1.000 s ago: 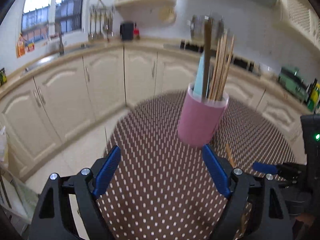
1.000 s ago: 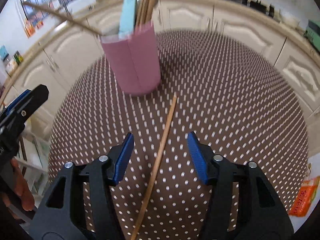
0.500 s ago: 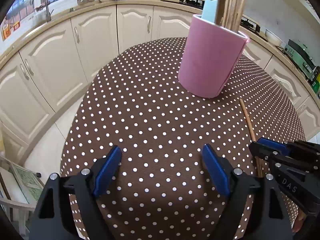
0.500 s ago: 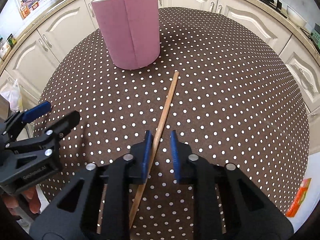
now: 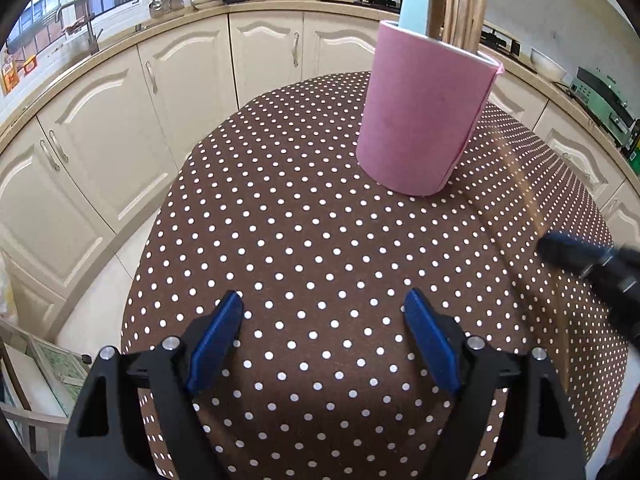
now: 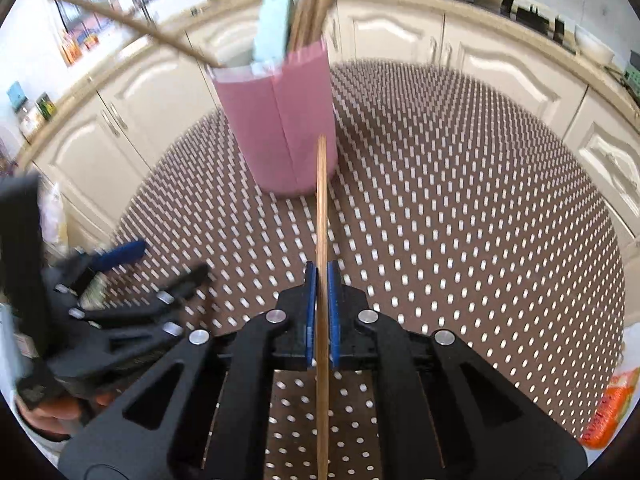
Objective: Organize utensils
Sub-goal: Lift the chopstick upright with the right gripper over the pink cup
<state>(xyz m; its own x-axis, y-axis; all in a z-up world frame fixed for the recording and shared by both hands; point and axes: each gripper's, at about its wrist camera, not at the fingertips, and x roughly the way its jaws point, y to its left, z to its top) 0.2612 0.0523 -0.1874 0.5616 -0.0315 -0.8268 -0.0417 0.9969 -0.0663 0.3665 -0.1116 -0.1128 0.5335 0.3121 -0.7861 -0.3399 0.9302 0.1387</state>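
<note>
The bench (image 5: 304,248), under its brown dotted cloth, carries one large item: the pink holder (image 6: 280,128), standing upright at 12 o'clock from the right tongs and already holding a pale blue spatula (image 6: 274,20) and several wooden sticks. The left tongs (image 5: 324,344) hover low over bare cloth with their blue pads wide apart and nothing between them; the holder sits at 1 o'clock from them. The right tongs (image 6: 321,316) are now clamped on the loose chopstick (image 6: 321,216), which runs straight out along their line toward the holder's base. Change noted: a second ago this chopstick lay slanted on the cloth between open pads; half a second ago the pads were narrowing around it; now they pinch it and it appears lifted clear of the cloth, with the view blurred by motion. Judgement: the pickup is done, and the remaining step is to tip the stick upright and drop it into the holder. The left tongs have sunk closer to the bench since the earliest frame.
</note>
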